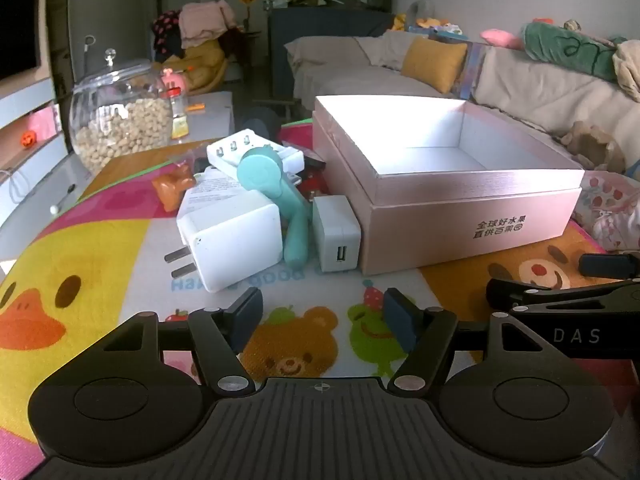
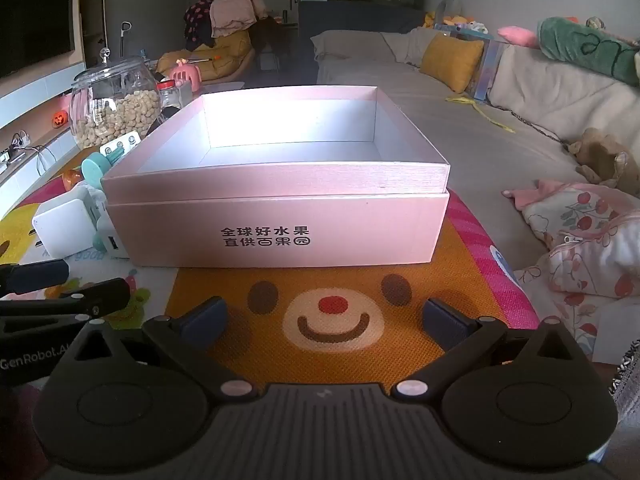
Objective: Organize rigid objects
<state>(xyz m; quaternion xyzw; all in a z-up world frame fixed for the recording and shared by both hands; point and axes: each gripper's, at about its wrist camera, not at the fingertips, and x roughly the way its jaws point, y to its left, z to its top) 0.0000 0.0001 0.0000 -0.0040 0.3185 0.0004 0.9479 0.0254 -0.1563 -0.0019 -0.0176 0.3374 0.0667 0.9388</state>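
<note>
On a woven cartoon-print play mat [image 1: 100, 248] sits a rigid pink cardboard box [image 1: 460, 216], rectangular, open-topped, smooth white inside, nothing in it. Just left of it, a pile of hard plastic items: large white square charger block [image 1: 228, 236] with two metal prongs facing the camera, teal plastic handheld fan [image 1: 276, 196] leaning across it, small white USB cube adapter [image 1: 338, 234] touching the box wall, white ribbed battery charger [image 1: 248, 152] behind. Round clear glass jar of nuts [image 1: 120, 120] farther back.

Left gripper [image 1: 322, 318] jaws partly apart, nothing between, short of the pile. Right gripper [image 2: 322, 318] jaws spread wide, nothing held, facing the box front.

Left wrist view shows the pile fully; right wrist view mostly hides it behind the box but shows the box interior.
</note>
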